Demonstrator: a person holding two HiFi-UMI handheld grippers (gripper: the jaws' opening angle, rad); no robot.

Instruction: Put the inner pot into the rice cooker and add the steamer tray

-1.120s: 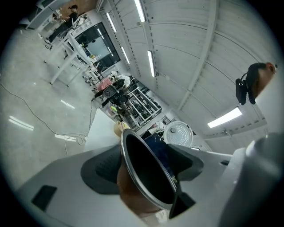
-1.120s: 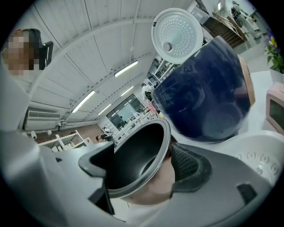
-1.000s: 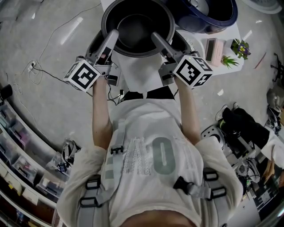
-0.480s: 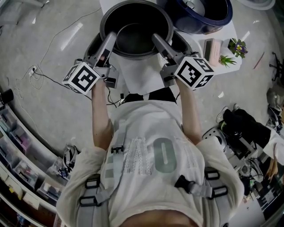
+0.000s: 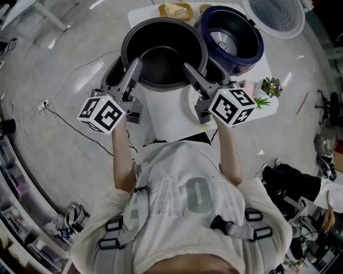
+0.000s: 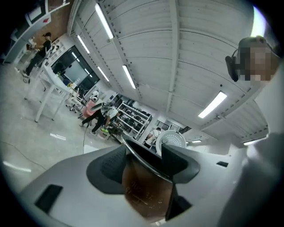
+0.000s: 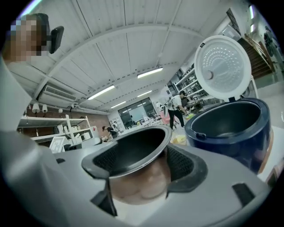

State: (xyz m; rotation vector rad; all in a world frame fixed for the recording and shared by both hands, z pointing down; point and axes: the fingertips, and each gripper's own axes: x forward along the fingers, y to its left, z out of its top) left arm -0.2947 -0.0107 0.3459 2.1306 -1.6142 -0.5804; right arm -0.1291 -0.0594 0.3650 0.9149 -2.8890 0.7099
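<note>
Grey concrete floor (image 5: 64,64) w/ thin cables fills most of the head view. A person in a pale T-shirt (image 5: 187,192) w/ grey harness straps stands at a white rectangular surface (image 5: 169,115). On the surface's far R side sits a navy-blue round rice cooker (image 5: 256,51), its cavity open to view, w/ its white round perforated lid (image 5: 278,16) flipped up behind it. A dark grey round metal inner pot (image 5: 163,51) is outside the cooker, just beside it on the L in the head view, mouth up, near the surface's front edge, held by its rim on two opposite sides. The left gripper (image 5: 135,63) clamps the rim's L side, one pad inside the wall and one outside. Its jaws have just been closing, w/ the rim btwn them and the pads pressing on it. The right gripper (image 5: 188,68) grips the rim's R side the same way; its jaws have also just been closing onto the rim. At the surface's R edge, near the cooker, stand a small pot of purple flowers (image 5: 271,85) and a small green potted plant (image 5: 261,101). A small yellowish item (image 5: 174,9) lies at the far edge; can't tell what it is.
</note>
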